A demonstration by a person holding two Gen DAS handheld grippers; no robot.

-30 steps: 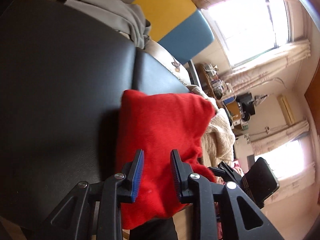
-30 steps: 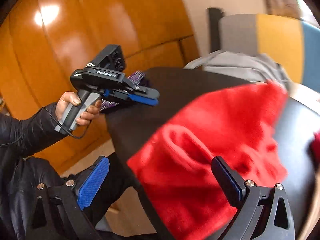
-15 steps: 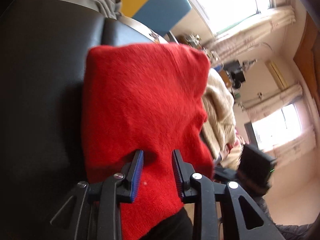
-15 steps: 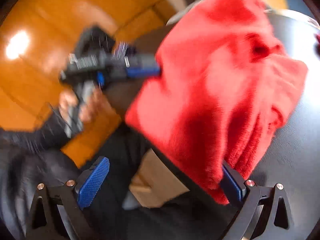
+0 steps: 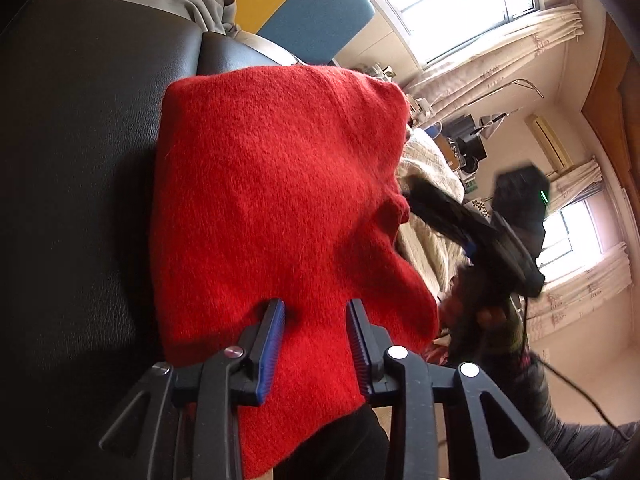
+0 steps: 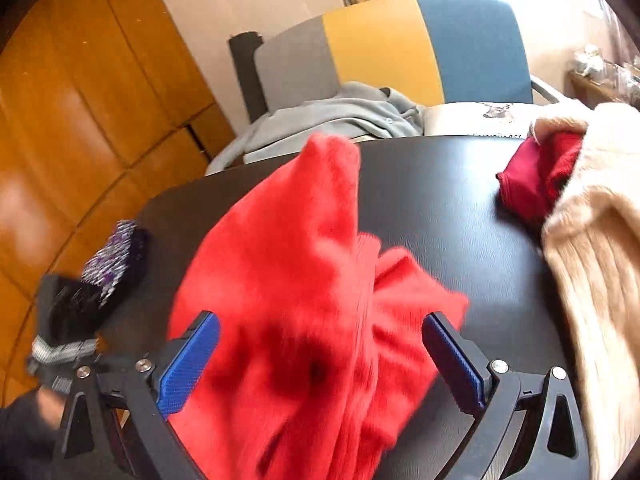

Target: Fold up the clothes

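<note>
While the red sweater (image 5: 276,216) lies folded on the black desk (image 5: 80,160), its long axis runs away from the left claw (image 5: 316,344), near edge hanging over the desk's rim towards the person. That near edge sits directly ahead of the left claw, whose blue pads straddle a strip of the knit; the jaws are opening, and the pads look just clear of the cloth, so it seems to be letting go rather than clamping. Seen from the right claw (image 6: 320,364), the sweater (image 6: 288,288) spreads between widely parted fingers with its bunched, layered side towards the right finger, neither pad pressing on it. Both claws sit at the near edge, the left over the tidy side. A cream knit (image 6: 592,240) lies far right.
</note>
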